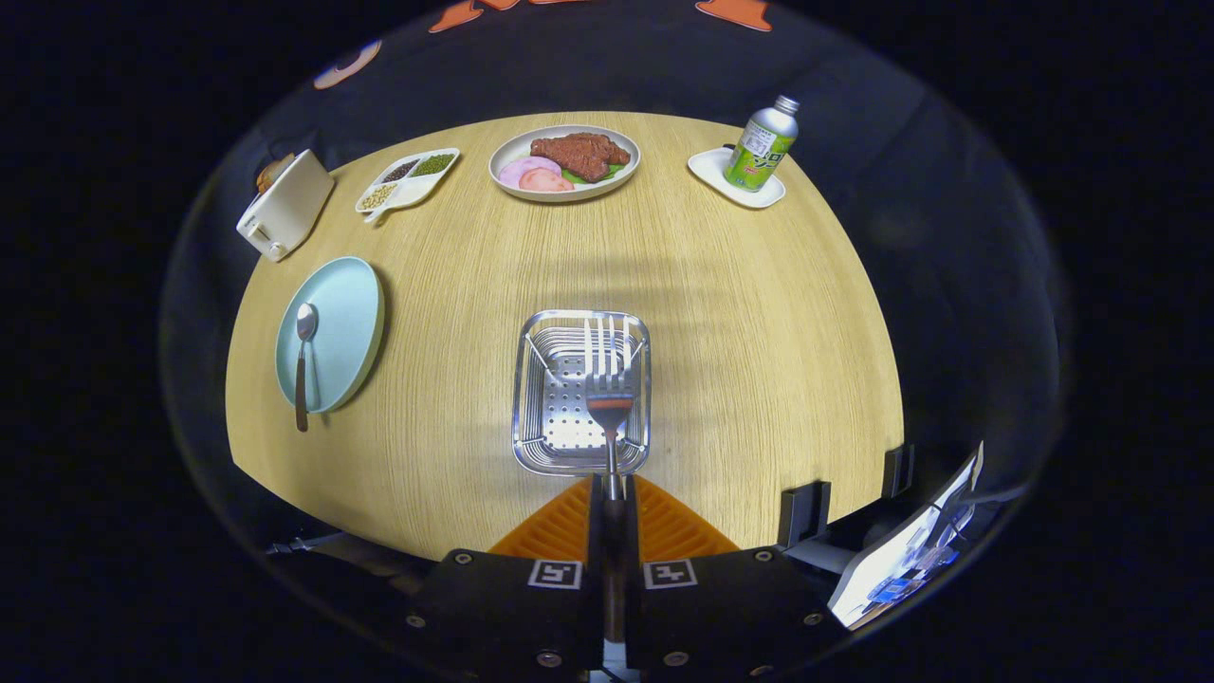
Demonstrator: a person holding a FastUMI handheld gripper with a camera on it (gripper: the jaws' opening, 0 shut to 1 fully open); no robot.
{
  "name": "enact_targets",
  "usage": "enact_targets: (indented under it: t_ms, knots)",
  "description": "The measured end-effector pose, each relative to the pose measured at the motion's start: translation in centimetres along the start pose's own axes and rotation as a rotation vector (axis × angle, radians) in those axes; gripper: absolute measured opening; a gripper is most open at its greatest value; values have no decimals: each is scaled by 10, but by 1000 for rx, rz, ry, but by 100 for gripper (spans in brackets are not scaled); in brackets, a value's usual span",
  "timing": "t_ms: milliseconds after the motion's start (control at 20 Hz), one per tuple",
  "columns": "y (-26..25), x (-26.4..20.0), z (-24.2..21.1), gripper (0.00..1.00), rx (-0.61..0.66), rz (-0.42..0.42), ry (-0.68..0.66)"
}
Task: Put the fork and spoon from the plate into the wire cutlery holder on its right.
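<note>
1. The gripper (612, 498) has its orange fingers (560, 531) clamped on the fork (610, 398) handle.
2. The fork's prongs hang over the wire holder (536, 379), just ahead of the fingers.
3. Left of the holder, the spoon (303, 365) lies on the blue plate (351, 313).
4. Beyond the holder sit a meat dish (503, 175) and a bottle (762, 144).

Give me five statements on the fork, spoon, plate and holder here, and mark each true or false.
1. The gripper is shut on the fork. True.
2. The fork lies on the blue plate. False: it is held over the wire cutlery holder.
3. The spoon rests on the blue plate. True.
4. The spoon is already in the holder. False: it is on the plate.
5. The fork's tines point away from the fingers. True.
</note>
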State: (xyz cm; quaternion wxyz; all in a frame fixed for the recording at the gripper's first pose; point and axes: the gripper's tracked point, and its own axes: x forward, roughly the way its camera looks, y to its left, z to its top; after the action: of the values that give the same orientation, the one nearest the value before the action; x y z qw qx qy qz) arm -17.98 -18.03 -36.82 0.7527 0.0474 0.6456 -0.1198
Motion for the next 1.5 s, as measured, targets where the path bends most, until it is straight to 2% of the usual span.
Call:
enact_targets:
  t_ms: [150, 350, 550, 750, 950, 1150, 1350, 1500]
  knots:
    - [-4, -6, 14, 14, 13, -14, -43]
    - [0, -26, 46, 18, 66, 5, -172]
    - [3, -62, 93, 45, 99, 10, -386]
    - [15, -113, 147, 67, 150, 43, -638]
    - [30, -183, 192, 80, 138, 47, -907]
    - [51, -254, 226, 84, 152, 79, -1135]
    - [69, -325, 250, 84, 116, 36, -1379]
    - [94, -344, 254, 85, 73, 13, -1449]
